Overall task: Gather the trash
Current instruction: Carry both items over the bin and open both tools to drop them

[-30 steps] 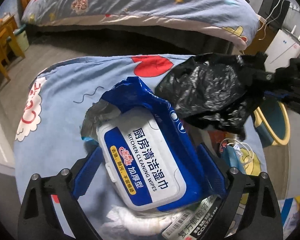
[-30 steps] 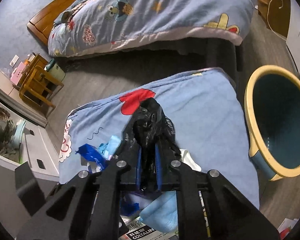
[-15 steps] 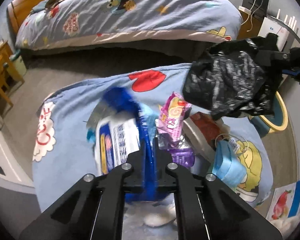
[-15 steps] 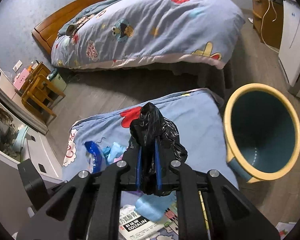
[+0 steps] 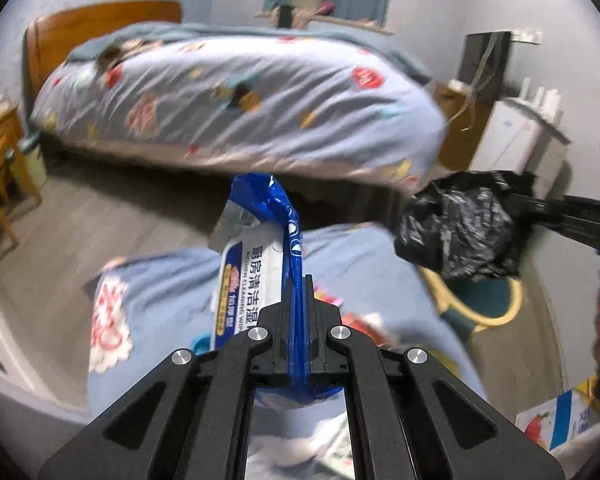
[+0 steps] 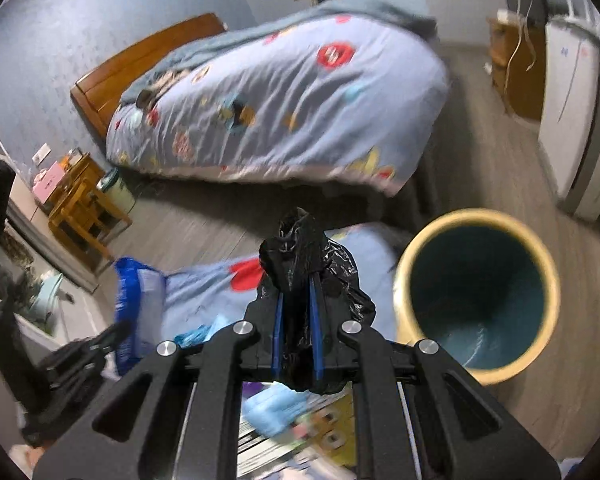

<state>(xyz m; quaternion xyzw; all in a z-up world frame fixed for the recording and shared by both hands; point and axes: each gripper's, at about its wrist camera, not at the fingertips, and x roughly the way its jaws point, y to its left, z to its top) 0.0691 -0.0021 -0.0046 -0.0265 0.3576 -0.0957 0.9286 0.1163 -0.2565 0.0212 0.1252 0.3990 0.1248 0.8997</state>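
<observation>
Left wrist view: my left gripper (image 5: 298,320) has its jaws pinched tight on the blue edge of the wipes pack (image 5: 256,264), which I'm holding clear of the blue cushion (image 5: 172,300). The pack's long axis runs straight out along the fingers and away from me, with the white label face turned to the left. The bin (image 5: 476,304) sits right of the pack and lower, on the floor just past the cushion's right edge. The black bag (image 5: 460,224) in my right gripper hangs directly over the bin from here, so it's between my pack and the bin mouth. Frame is blurry, so I can't read small stuff on the cushion

Right wrist view: right gripper (image 6: 296,320) is clamped shut on the black bag (image 6: 308,264), w/ the bag bunched above and around the fingertips. The bin (image 6: 476,296) is just right of the jaws and lower, mouth open toward me and empty as far as I can see. The wipes pack (image 6: 138,304) shows far left of the bin, on the other side of the bag

My read: the right hand is nearer the bin, so its bag goes in first; the left then has to swing rightward across the cushion
</observation>
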